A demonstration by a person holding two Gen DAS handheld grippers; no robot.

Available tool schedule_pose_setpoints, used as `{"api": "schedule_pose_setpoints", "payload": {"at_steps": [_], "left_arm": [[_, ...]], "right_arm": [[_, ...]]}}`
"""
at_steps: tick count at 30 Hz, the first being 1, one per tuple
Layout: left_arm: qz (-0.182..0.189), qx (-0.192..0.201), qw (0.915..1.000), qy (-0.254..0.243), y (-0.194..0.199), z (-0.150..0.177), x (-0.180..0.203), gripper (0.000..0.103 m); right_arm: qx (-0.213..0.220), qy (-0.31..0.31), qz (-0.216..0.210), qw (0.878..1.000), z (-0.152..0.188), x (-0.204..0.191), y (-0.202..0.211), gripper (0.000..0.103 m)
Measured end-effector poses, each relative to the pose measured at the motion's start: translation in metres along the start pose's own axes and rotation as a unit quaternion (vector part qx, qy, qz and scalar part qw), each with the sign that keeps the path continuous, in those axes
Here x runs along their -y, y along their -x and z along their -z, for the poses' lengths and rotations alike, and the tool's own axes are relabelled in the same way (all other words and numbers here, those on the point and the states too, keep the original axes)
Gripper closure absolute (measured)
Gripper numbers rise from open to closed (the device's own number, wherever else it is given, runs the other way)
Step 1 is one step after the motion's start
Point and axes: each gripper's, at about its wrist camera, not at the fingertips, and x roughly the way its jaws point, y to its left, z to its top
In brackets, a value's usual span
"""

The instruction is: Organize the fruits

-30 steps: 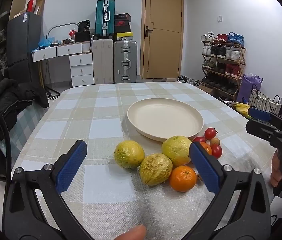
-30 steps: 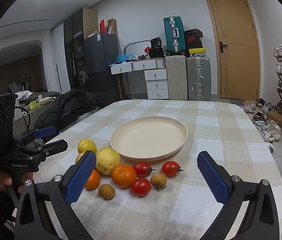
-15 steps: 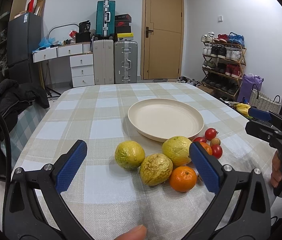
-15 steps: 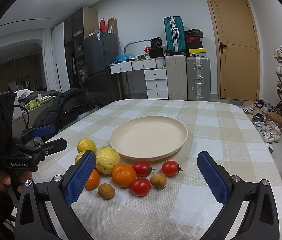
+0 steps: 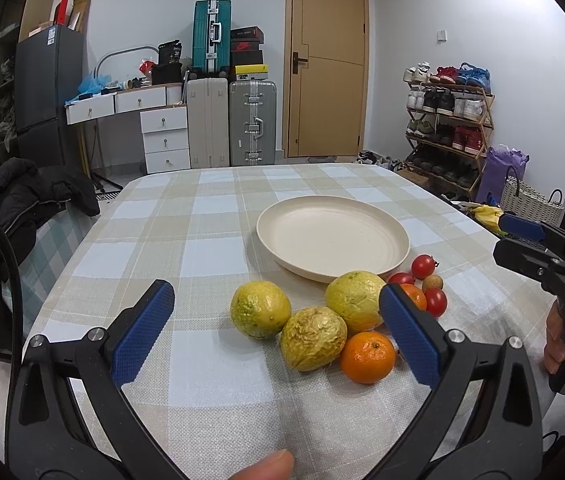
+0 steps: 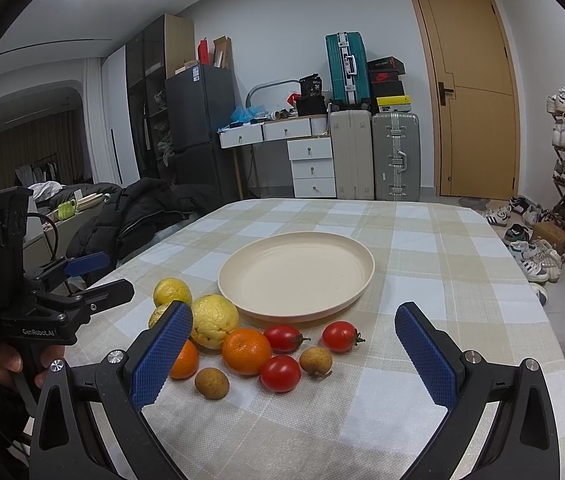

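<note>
- Against the frames half a second and a second back, almost nothing differs: both grippers hang where they were, and the fruit and plate [image 6: 296,276] lie as before on the table [image 6: 434,264].
- From the left gripper [image 5: 276,330], its right finger [image 5: 408,334] covers part of one orange [image 5: 414,295] and the edge of a yellow fruit [image 5: 354,300]; the tomatoes [image 5: 423,266] and a small brown fruit [image 5: 432,282] beyond it are partly cut off.
- From the right gripper [image 6: 292,354], its left finger [image 6: 160,354] hides most of a second orange [image 6: 185,360] and one yellow fruit behind it.
- Left gripper: jaws spread wide, holding nothing, touching nothing; three yellow fruits and an orange [image 5: 367,356] lie just ahead, between its fingers.
- Right gripper: jaws likewise wide apart and empty; the fruit cluster sits just ahead toward its left finger, the plate beyond it.
</note>
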Motion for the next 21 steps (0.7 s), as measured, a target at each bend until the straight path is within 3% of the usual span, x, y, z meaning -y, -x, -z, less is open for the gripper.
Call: {"api": "schedule_pose_setpoints", "payload": {"at_steps": [21], "left_arm": [[0.000, 0.005, 1.0000, 0.002, 0.006, 0.000, -0.012, 0.001]], "right_arm": [[-0.004, 0.001, 0.004, 1.000, -0.001, 0.001, 0.001, 0.000]]}}
